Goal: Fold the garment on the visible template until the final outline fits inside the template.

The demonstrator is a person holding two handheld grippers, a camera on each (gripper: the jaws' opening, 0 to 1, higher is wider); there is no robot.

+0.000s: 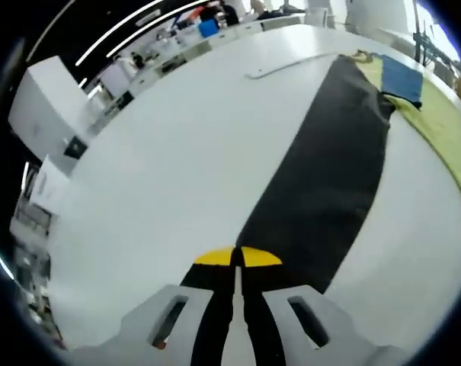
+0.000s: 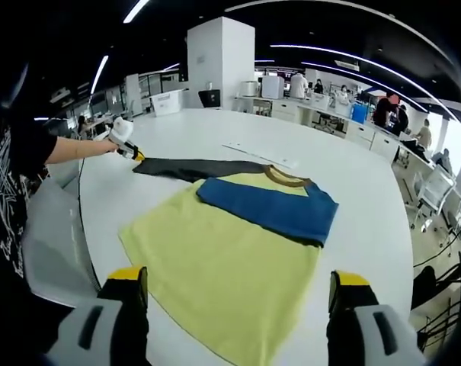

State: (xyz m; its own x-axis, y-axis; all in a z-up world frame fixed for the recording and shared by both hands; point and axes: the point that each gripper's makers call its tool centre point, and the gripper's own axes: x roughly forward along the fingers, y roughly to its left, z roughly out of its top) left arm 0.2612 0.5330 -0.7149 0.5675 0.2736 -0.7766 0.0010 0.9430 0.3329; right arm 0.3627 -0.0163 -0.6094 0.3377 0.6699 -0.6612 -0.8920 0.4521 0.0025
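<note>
My left gripper (image 1: 237,259) has its yellow-tipped jaws pressed together on the end of the black sleeve (image 1: 321,191); the cloth runs between them and stretches away across the white table (image 1: 161,175). In the right gripper view this same gripper (image 2: 136,155) sits at the far left tip of the sleeve (image 2: 192,168), with my hand (image 2: 108,143) behind it.

My right gripper (image 2: 238,284) has its jaws wide apart, holding nothing, above the near hem of the shirt (image 2: 222,274).

The shirt lies flat on the table (image 2: 367,213). Its body is pale yellow, with a blue panel (image 2: 272,202) folded across the chest and a brown collar (image 2: 287,178) at the far edge. The black sleeve extends from the shoulder toward the left, pulled out straight. In the left gripper view the yellow body (image 1: 436,130) and blue panel (image 1: 401,78) lie at the sleeve's far end.

A thin white strip (image 2: 260,155) lies on the table just beyond the collar. I cannot tell where a template outline runs.
</note>
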